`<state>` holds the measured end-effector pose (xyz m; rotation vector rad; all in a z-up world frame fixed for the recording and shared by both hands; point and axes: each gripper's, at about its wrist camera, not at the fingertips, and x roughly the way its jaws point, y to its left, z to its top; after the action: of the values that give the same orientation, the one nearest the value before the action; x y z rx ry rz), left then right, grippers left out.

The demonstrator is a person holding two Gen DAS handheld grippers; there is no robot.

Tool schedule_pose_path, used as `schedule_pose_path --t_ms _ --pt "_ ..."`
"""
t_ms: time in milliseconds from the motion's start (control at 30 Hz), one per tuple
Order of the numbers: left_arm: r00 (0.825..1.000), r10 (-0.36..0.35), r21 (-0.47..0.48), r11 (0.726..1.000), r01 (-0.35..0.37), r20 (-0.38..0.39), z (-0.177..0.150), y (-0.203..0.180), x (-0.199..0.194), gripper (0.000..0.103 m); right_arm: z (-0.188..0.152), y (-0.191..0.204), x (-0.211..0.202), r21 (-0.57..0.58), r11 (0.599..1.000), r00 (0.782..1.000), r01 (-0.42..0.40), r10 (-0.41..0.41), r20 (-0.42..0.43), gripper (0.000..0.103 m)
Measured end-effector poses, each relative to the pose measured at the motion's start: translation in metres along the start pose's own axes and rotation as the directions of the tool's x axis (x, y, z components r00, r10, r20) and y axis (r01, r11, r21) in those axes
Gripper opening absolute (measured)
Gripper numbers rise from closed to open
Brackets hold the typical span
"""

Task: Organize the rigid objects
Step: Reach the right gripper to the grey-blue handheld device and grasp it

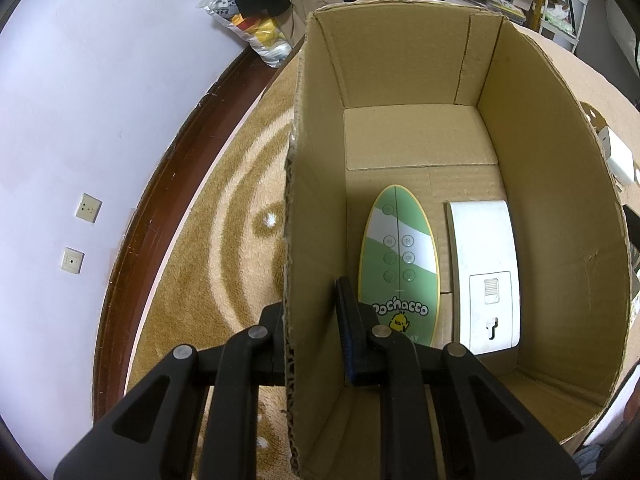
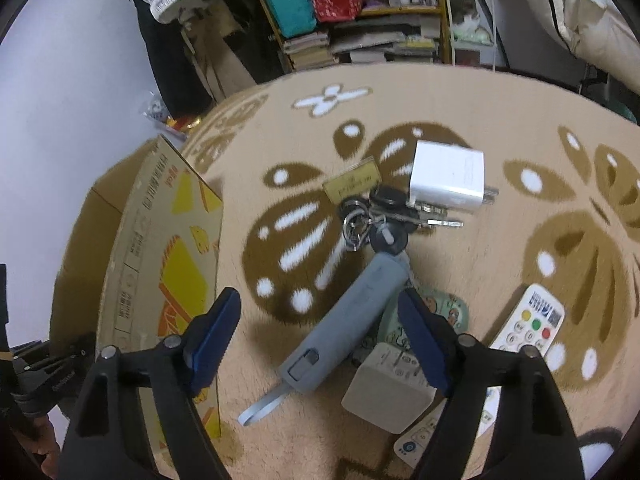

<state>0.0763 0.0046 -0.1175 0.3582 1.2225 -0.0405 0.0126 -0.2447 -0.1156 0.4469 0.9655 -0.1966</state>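
Note:
My left gripper [image 1: 310, 328] is shut on the left wall of an open cardboard box [image 1: 296, 208], one finger outside, one inside. In the box lie a green Pochacco remote [image 1: 398, 264] and a white flat device [image 1: 484, 276]. My right gripper [image 2: 320, 328] is open above a grey-blue oblong case [image 2: 348, 324] with a strap, which lies on the carpet between the fingers. Beyond it lie a bunch of keys [image 2: 376, 216] with a gold tag and a white charger [image 2: 448, 178]. A beige cube adapter [image 2: 388, 388] and a white remote [image 2: 528, 324] lie at the lower right.
The box [image 2: 160, 264] stands left of the right gripper, its printed side facing it. A patterned beige carpet [image 2: 460, 108] covers the floor. A white wall and dark baseboard [image 1: 132, 236] run on the left. Shelves with books and bins [image 2: 360, 20] stand at the back.

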Motion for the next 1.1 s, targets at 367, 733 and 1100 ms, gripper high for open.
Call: schedule_pose_path --t_ms 367,733,1100 --pt "1.0 -0.006 -0.004 1.0 0.006 -0.001 0.0 0.001 0.0 0.018 -0.001 0.0 0.003 0.018 1.0 0.999 -0.002 0.002 -0.039 0.078" --pt "1.0 -0.016 -0.009 1.0 0.016 -0.003 0.0 0.004 0.001 0.018 -0.005 0.005 0.019 0.064 0.998 0.994 0.016 -0.009 -0.11 0.063" --pt "1.0 -0.011 -0.007 1.0 0.011 -0.004 0.001 0.005 0.001 0.018 -0.009 0.006 0.029 0.099 0.988 0.981 0.122 -0.105 -0.161 0.053"
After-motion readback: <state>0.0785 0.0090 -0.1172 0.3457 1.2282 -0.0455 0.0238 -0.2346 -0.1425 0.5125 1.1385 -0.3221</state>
